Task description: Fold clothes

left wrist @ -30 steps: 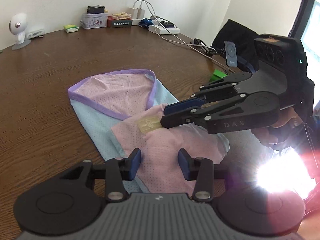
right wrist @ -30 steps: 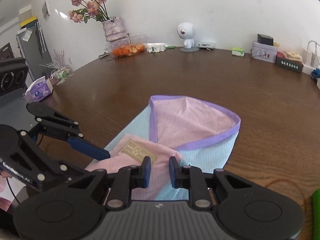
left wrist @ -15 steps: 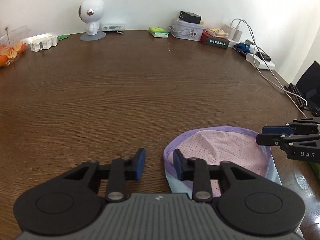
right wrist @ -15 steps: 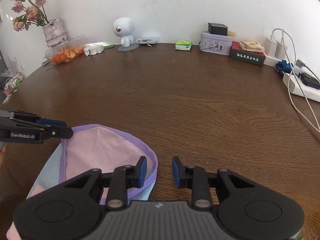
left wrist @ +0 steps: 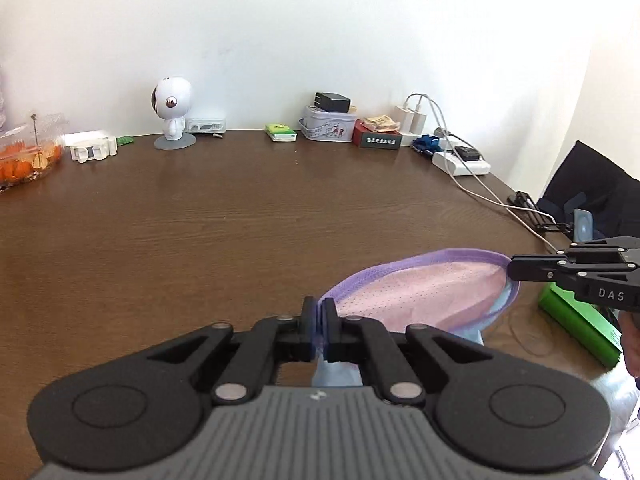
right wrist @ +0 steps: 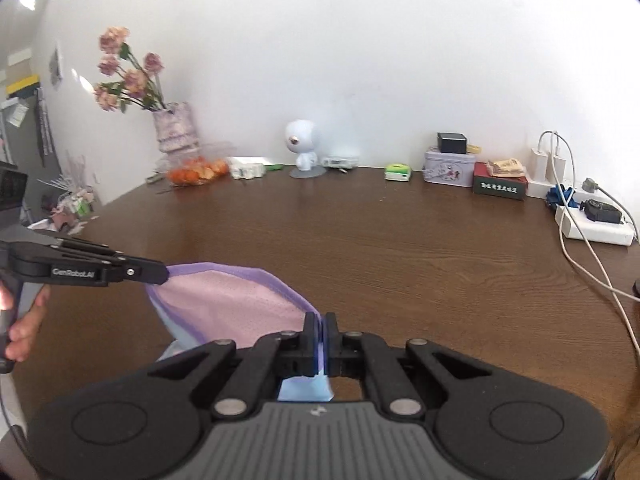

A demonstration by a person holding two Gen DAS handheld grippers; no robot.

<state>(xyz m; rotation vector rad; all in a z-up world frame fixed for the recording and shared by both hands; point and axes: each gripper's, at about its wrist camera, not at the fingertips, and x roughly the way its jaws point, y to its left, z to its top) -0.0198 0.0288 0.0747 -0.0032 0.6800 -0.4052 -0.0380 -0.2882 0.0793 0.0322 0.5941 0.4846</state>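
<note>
Both tongs are clamped on the same small garment (left wrist: 424, 292), a pink mesh piece with a purple band along its edge and pale blue cloth beneath. The left tongs (left wrist: 319, 322) have just closed, and their pads now pinch the purple band at one end; the right tongs (right wrist: 320, 338) have just closed too and pinch the band at the opposite end. Between the two grips the garment hangs stretched, its purple edge arching upward, held up off the brown tabletop (left wrist: 240, 216) near its front edge. Blue fabric trails down under each pair of tongs.

From the left side, the right tongs (left wrist: 516, 270) show as a black tip biting the far corner of the band; from the right side, the left tongs (right wrist: 160, 272) do the same, with a hand (right wrist: 24, 320) gripping the handle behind them.

Along the wall at the back of the tabletop stand a white round-headed figurine (left wrist: 172, 114), a tin box (left wrist: 326, 128) with a black charger on it, a dark red box (left wrist: 378, 138) and a white power strip (left wrist: 460, 162) with cables. A vase of pink flowers (right wrist: 176, 128) sits at the far left beside a clear tub of orange fruit (right wrist: 196, 172). A green box (left wrist: 576, 324) lies just past the garment on the right.
</note>
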